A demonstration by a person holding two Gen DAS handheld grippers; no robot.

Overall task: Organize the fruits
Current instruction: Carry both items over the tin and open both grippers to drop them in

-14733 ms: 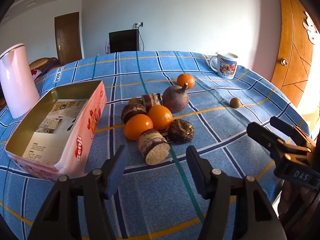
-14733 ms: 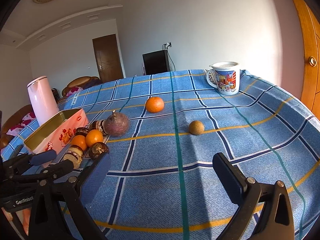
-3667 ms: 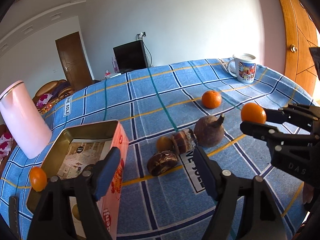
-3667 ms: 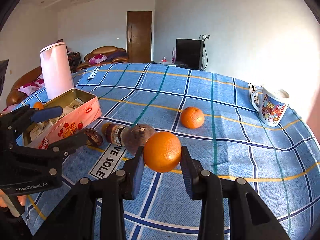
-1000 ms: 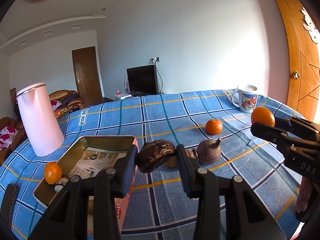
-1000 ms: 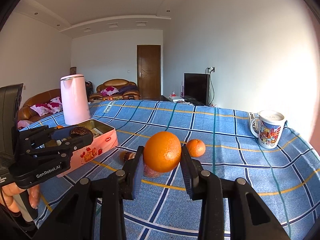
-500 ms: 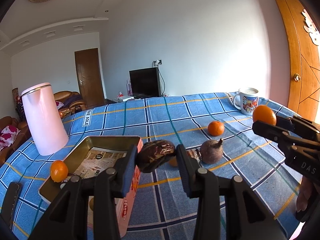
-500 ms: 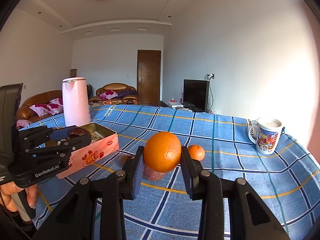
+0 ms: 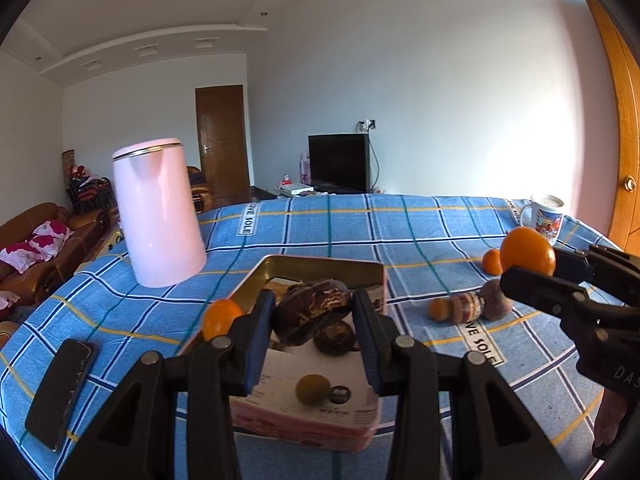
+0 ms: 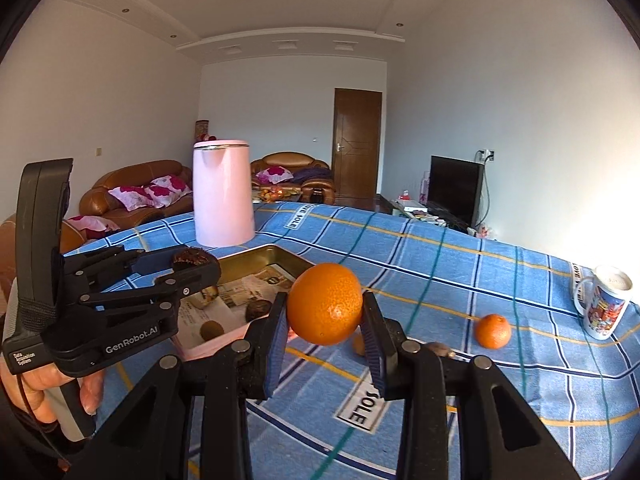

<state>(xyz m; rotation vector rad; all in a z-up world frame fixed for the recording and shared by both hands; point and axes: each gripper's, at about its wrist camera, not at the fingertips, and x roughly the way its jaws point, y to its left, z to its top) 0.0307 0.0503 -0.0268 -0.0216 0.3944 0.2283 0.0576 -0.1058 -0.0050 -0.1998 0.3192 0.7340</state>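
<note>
My left gripper (image 9: 313, 316) is shut on a dark brown wrinkled fruit (image 9: 310, 310) and holds it above the near end of the open pink tin box (image 9: 320, 266). Inside the box lie another dark fruit (image 9: 335, 338), a small brown-green fruit (image 9: 312, 389) and an orange (image 9: 219, 316) at its left rim. My right gripper (image 10: 326, 324) is shut on a large orange (image 10: 325, 309), held in the air right of the box (image 10: 256, 254). On the cloth remain a small orange (image 9: 492, 262), a purple round fruit (image 9: 496, 300) and smaller pieces (image 9: 464, 308).
A pink kettle (image 9: 156, 212) stands behind the box at left. A black phone (image 9: 62, 390) lies at the near left table edge. A printed mug (image 10: 604, 308) stands at the far right. The blue checked tablecloth (image 9: 420, 232) covers the table.
Both grippers have swung left with their fruits. The left gripper's dark fruit is now over the tin box, and the kettle and box look nearer.
</note>
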